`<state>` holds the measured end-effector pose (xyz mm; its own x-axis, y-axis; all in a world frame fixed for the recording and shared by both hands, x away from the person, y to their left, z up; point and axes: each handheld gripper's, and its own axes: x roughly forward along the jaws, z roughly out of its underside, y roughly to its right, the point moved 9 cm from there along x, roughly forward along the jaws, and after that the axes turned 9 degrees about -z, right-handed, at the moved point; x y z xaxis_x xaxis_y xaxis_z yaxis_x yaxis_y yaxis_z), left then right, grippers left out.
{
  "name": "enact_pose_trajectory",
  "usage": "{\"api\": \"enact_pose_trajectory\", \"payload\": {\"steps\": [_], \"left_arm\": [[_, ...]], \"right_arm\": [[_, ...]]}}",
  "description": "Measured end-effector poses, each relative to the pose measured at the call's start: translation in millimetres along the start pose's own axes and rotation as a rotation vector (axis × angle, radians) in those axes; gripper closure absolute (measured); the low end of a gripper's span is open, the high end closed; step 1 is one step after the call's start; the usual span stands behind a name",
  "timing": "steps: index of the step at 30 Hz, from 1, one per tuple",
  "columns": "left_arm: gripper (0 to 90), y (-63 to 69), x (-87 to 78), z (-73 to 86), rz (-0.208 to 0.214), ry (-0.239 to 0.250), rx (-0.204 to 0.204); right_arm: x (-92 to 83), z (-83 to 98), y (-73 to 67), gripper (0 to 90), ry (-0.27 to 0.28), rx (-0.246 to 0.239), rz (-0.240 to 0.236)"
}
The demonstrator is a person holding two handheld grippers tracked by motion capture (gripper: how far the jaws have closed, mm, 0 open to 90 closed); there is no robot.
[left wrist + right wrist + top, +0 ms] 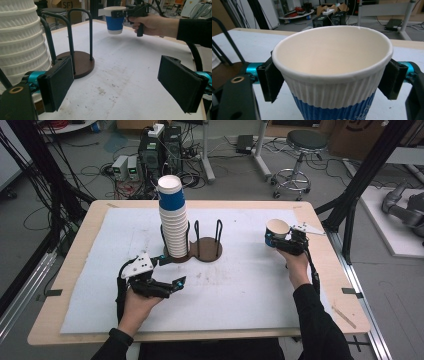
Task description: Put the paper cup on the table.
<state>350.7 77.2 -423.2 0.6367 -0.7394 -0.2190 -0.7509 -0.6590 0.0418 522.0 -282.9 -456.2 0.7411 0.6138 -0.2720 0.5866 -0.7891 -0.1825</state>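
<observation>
A tall stack of blue-and-white paper cups (171, 220) stands in the left ring of a dark wire holder (206, 247); the stack (21, 40) sits just left of my left jaw. My left gripper (172, 271) rests low on the white mat in front of the stack, open, with nothing between its pads (57, 82). My right gripper (278, 240) is at the right side of the mat, shut on a single upright paper cup (276, 231). Both pads (272, 80) press on the ribbed wall of the cup (332, 75) below its rim. The same cup (115, 21) hangs a little above the mat.
The holder's right ring stands bare on its brown base (81, 65). The white mat (240, 285) covers most of the wooden table (75, 270). Beyond the far edge are computer boxes, cables and a stool (300, 150). Black frame posts flank the table.
</observation>
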Motion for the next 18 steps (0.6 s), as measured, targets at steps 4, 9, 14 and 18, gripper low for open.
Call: {"api": "enact_pose_trajectory", "payload": {"steps": [4, 9, 14, 18], "left_arm": [[13.3, 1.5, 0.5, -0.2, 0.006, 0.000, 0.002], [13.3, 1.5, 0.9, -0.3, 0.002, 0.004, 0.006], [13.4, 1.2, 1.2, -0.1, 0.000, 0.003, 0.006], [13.4, 1.2, 2.0, 0.8, -0.008, -0.008, 0.012]], "right_arm": [[4.3, 5.3, 3.3, 20.0, -0.012, 0.020, 0.007], [8.2, 9.5, 3.7, 20.0, -0.034, 0.003, 0.025], [8.8, 12.6, 5.0, 19.7, -0.049, 0.011, 0.026], [7.7, 13.4, 3.7, 18.9, -0.069, -0.001, 0.030]]}}
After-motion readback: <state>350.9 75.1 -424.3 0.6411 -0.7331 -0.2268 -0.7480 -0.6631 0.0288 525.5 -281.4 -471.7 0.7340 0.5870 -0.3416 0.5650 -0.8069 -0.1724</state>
